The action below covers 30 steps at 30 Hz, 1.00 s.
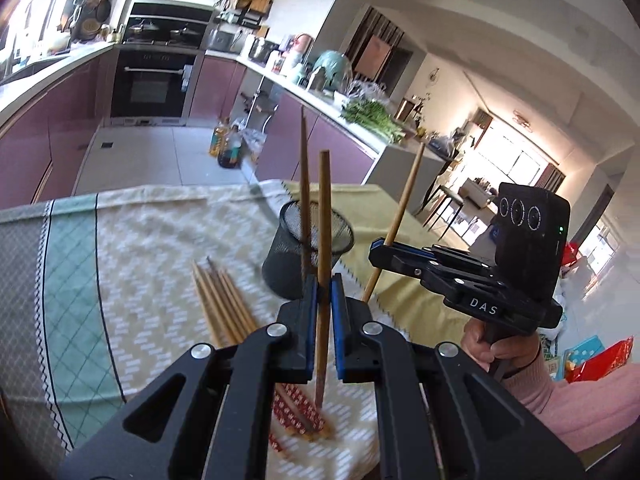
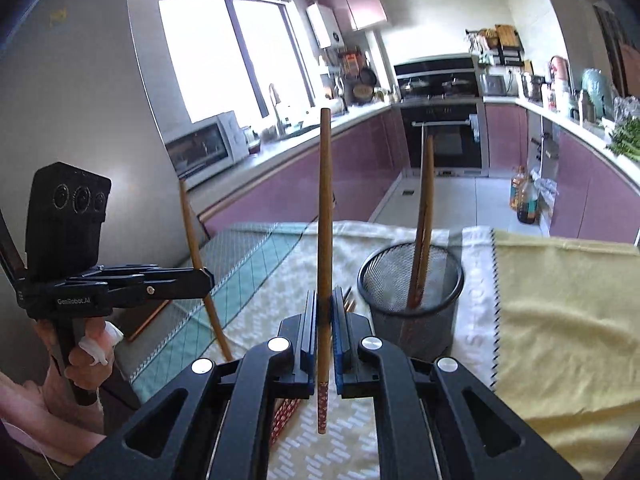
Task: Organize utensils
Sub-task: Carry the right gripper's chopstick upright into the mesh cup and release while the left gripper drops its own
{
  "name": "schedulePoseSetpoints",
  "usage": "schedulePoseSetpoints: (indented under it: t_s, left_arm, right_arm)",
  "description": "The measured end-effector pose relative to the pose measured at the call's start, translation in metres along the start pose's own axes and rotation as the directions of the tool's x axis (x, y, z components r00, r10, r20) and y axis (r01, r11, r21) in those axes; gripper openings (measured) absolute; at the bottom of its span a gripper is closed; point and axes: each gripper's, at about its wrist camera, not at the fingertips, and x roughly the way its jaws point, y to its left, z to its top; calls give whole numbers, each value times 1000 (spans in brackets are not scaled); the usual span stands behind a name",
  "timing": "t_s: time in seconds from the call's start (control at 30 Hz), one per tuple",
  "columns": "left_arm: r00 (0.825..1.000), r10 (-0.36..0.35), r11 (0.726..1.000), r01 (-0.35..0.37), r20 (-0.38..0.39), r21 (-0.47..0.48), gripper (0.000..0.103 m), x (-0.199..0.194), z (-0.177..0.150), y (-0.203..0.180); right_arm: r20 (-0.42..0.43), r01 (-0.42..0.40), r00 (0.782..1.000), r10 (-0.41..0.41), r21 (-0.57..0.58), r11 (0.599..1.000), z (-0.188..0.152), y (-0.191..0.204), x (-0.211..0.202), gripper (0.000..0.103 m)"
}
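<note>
In the left wrist view, the left gripper (image 1: 323,292) is seen closed on a single wooden chopstick (image 1: 323,240), which is held nearly upright between the blue pads, its lower end hanging clear above the cloth. Just beyond it a black mesh holder (image 1: 306,256) stands on a patterned tablecloth (image 1: 140,260), with one dark chopstick (image 1: 305,184) leaning inside it. A bundle of loose chopsticks (image 1: 224,304) lies on the cloth to the left of the holder, their red-patterned ends showing beneath the gripper. To the right, the right gripper (image 1: 384,246) is carried in a hand (image 1: 500,344) and is clamped on another chopstick (image 1: 400,216), tilted. In the right wrist view, the right gripper (image 2: 325,308) is shut on an upright chopstick (image 2: 325,220) with a red-patterned lower end. The mesh holder (image 2: 412,300) stands just right of it, one chopstick (image 2: 425,216) inside. At the left, the left gripper (image 2: 206,276) grips its tilted chopstick (image 2: 200,264).
</note>
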Motion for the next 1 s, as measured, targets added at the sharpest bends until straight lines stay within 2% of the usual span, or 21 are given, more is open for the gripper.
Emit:
schedulePoseSetpoints:
  t_s: [0.33, 0.57, 0.83, 1.0]
  left_arm:
    - [997, -15, 999, 12, 82, 37, 7, 5, 47, -21]
    - [989, 9, 995, -23, 145, 96, 7, 4, 87, -40]
    - [979, 87, 983, -114, 184, 143, 7, 16, 110, -53]
    - [982, 123, 976, -145, 141, 161, 7, 37, 112, -54]
  right_arm:
    - [115, 45, 992, -42, -16, 999, 34, -12, -25, 6]
    - [170, 79, 983, -73, -33, 996, 58, -19, -31, 6]
    - [198, 113, 974, -108, -13, 994, 75, -30, -22, 6]
    - [156, 146, 977, -143, -10, 989, 72, -37, -1, 6]
